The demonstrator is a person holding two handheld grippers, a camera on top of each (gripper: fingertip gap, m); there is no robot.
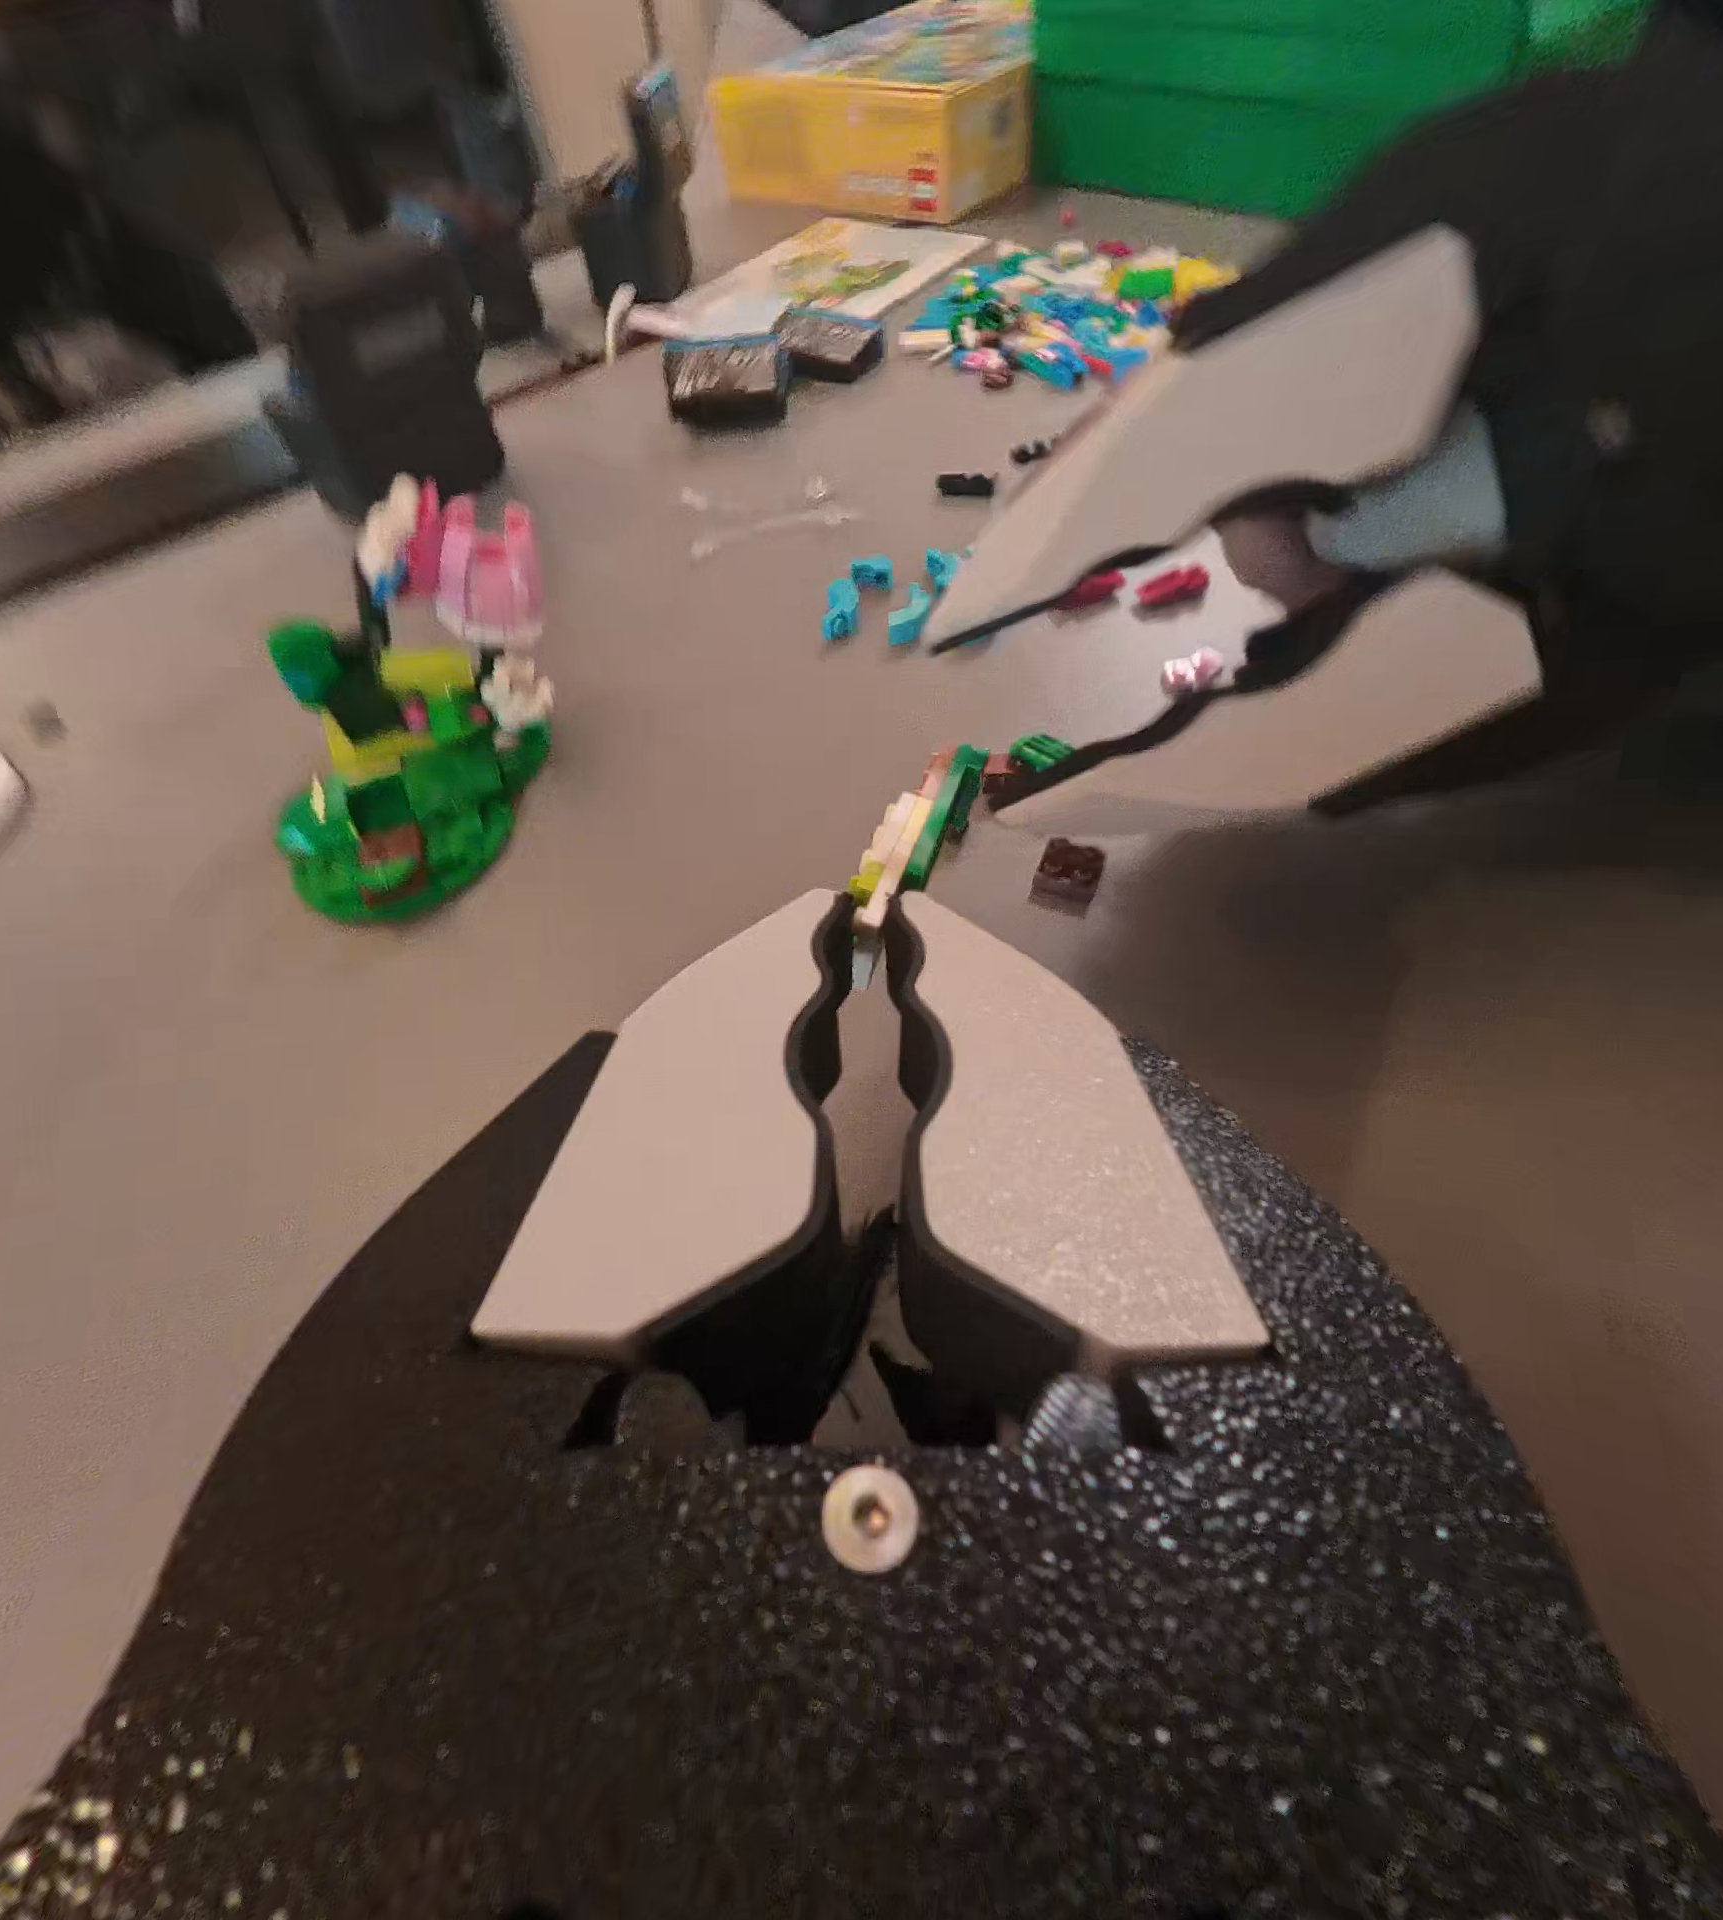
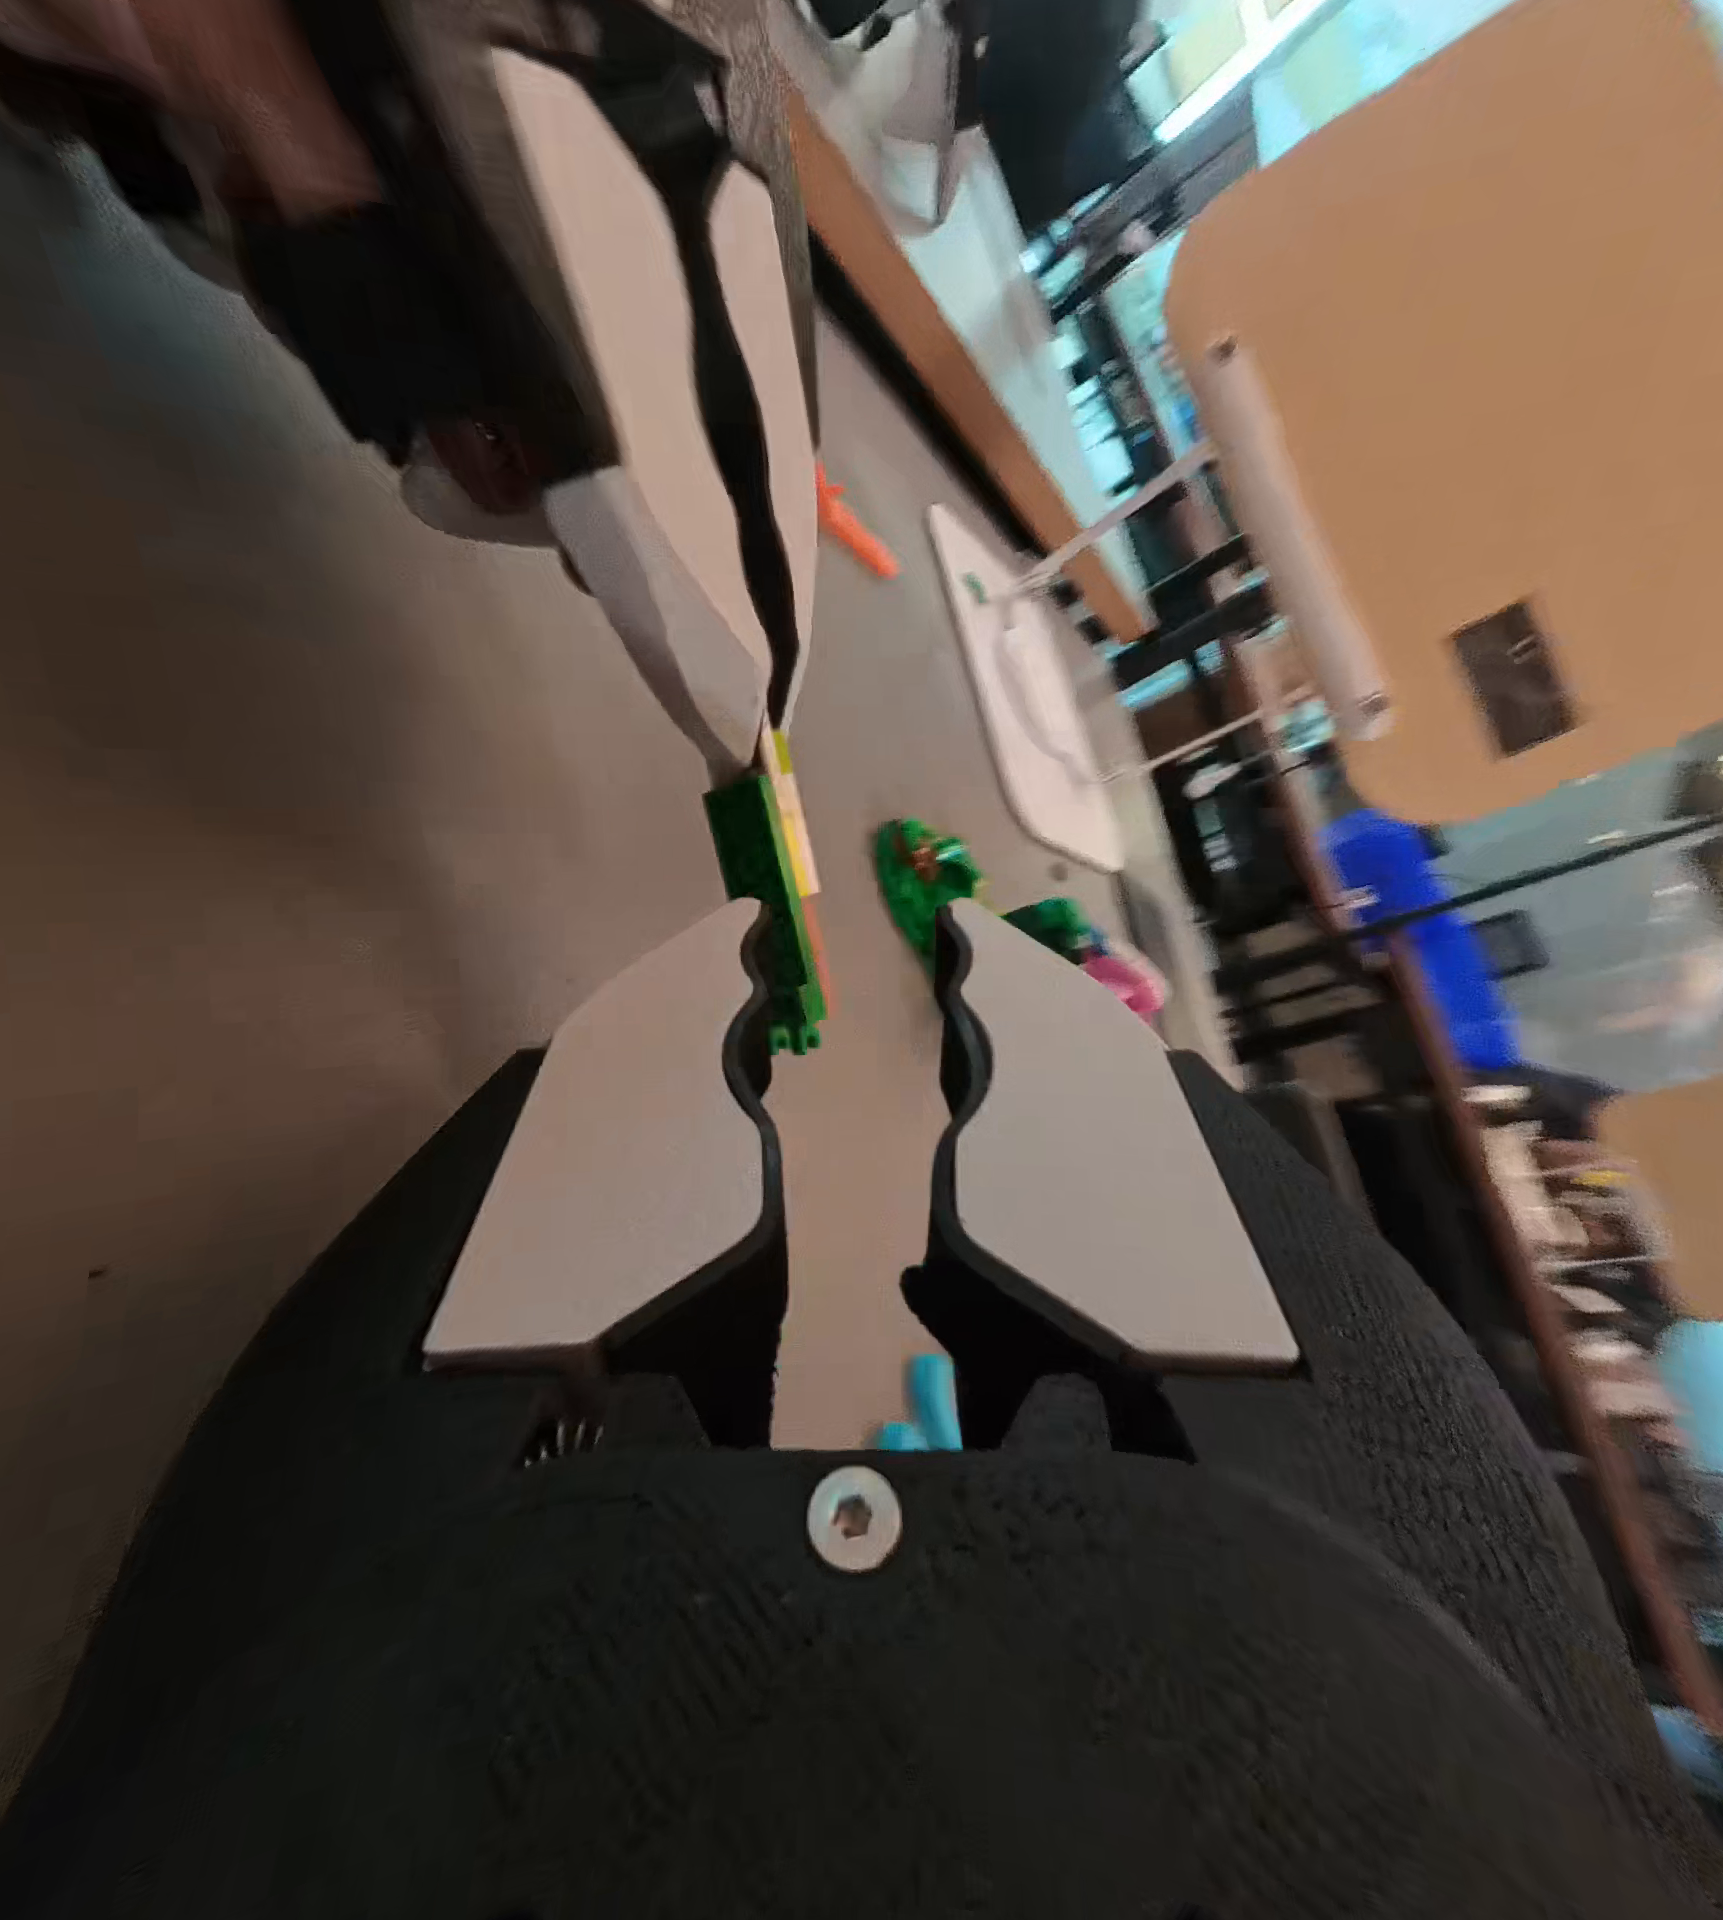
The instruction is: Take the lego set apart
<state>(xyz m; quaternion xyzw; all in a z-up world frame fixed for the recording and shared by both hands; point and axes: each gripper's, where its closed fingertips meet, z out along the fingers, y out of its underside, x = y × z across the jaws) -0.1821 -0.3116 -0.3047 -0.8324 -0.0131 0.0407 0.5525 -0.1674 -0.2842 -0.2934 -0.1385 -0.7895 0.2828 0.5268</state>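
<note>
Grey pads tipped in black rubber make up my left tongs (image 1: 869,920), and they are clenched on the near end of a thin flat stack of green, lime and white lego plates (image 1: 914,836). I hold it by the edge and clear of the grey tabletop (image 1: 161,1091) so the far end stays free for the other hand to work, I judge.

From the left wrist view, my right tongs (image 1: 961,727) come in from the right, spread wide, with the lower tip near the far end of the stack. Beyond them sit a dark brown brick (image 1: 1070,868), scattered blue, pink and black pieces, the main green-based lego model with pink flower parts (image 1: 410,727) standing upright to the left, then a heap of loose bricks (image 1: 1054,312), a booklet and a yellow cardboard box (image 1: 878,135).

Only the right wrist view shows how the reach is set up. My right tongs (image 2: 846,930) are released, and the stack (image 2: 774,894) lies just beside or against the left finger (image 2: 649,1091), not yet pinched; I cannot tell if it touches. It also shows the left tongs (image 2: 769,727) from the front, gripping the far end, and an orange tool (image 2: 852,525) and white tray (image 2: 1033,707) that the left camera misses.
</note>
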